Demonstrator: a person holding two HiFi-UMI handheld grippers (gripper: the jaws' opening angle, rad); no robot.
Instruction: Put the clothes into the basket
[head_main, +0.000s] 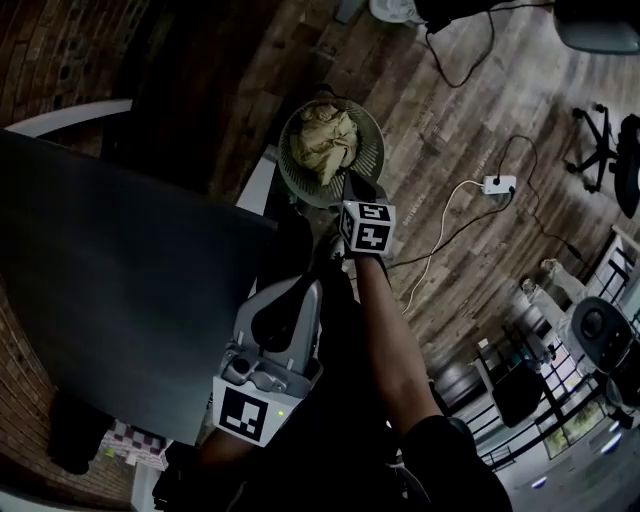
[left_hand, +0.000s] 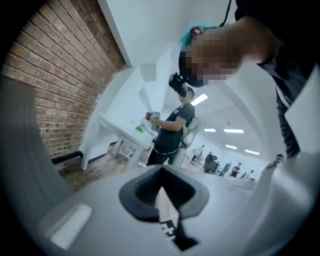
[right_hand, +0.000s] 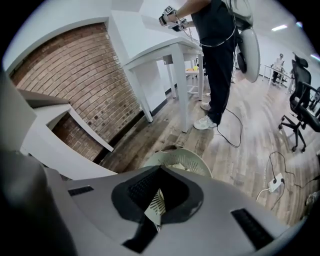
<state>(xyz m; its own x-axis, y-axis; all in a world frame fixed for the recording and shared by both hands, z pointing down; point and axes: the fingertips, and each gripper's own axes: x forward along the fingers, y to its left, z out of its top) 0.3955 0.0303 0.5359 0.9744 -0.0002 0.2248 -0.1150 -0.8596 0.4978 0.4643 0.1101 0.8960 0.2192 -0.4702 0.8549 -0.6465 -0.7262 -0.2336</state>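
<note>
A round pale green basket (head_main: 376, 150) stands on the wooden floor with crumpled beige clothes (head_main: 325, 140) inside. My right gripper (head_main: 357, 187) hangs just above the basket's near rim, pointing steeply down, shut with nothing in it. In the right gripper view the basket (right_hand: 199, 164) and a bit of the clothes (right_hand: 175, 166) show just past the closed right gripper (right_hand: 159, 200). My left gripper (head_main: 293, 290) is nearer to me, beside the dark table, also shut and holding nothing. The left gripper (left_hand: 162, 200) faces out into the room in its own view.
A large dark table (head_main: 120, 270) fills the left side. A white power strip (head_main: 498, 184) with cables lies on the floor to the right, an office chair (head_main: 600, 140) beyond it. Another person (right_hand: 220, 40) stands at a white table (right_hand: 165, 47) past the basket.
</note>
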